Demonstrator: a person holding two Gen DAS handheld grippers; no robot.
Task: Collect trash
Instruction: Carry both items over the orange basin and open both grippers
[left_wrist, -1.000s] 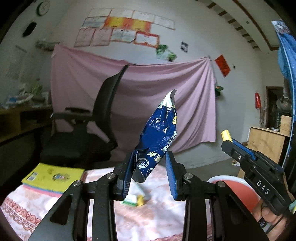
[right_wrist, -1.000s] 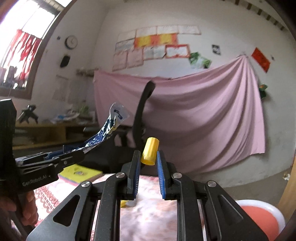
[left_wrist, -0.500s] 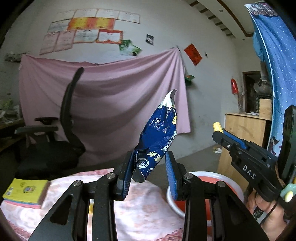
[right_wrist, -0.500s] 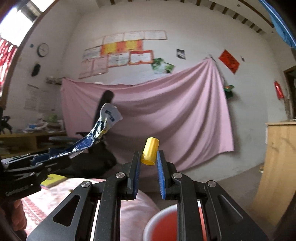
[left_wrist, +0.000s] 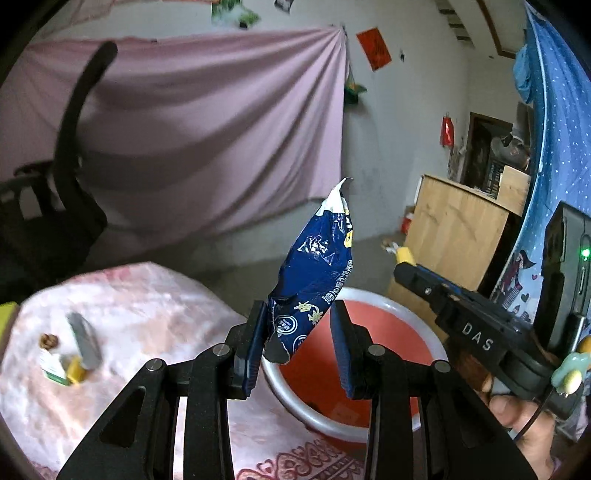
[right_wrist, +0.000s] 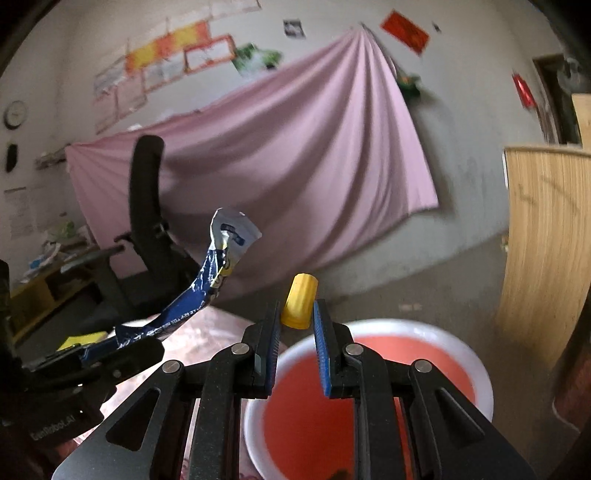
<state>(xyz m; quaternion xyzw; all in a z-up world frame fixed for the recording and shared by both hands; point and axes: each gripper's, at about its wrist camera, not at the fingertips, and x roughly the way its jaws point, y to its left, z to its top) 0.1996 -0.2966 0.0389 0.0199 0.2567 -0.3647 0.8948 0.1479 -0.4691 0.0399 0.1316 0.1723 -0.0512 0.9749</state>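
A crumpled blue snack wrapper (left_wrist: 317, 273) stands upright between the jaws of my left gripper (left_wrist: 299, 308), which is shut on its lower end. My right gripper (right_wrist: 297, 306) is shut on a small yellow cap (right_wrist: 300, 301). Both hang over a red basin with a white rim (left_wrist: 369, 295), seen right below the fingers in the right wrist view as well (right_wrist: 406, 325). The right gripper (left_wrist: 406, 266) shows at the right of the left wrist view. The left gripper (right_wrist: 122, 345) with the wrapper (right_wrist: 207, 284) shows at the left of the right wrist view.
A table under a pink patterned cloth (left_wrist: 147, 314) lies left of the basin, with a grey flat piece (left_wrist: 85, 338) and a small yellow-green item (left_wrist: 68, 371) on it. A black office chair (left_wrist: 70, 147) stands behind. A wooden cabinet (left_wrist: 454, 236) is at the right.
Both grippers have swung right, from over the table to over the red basin, and tipped downward. The wrapper and the yellow cap stay gripped as before.
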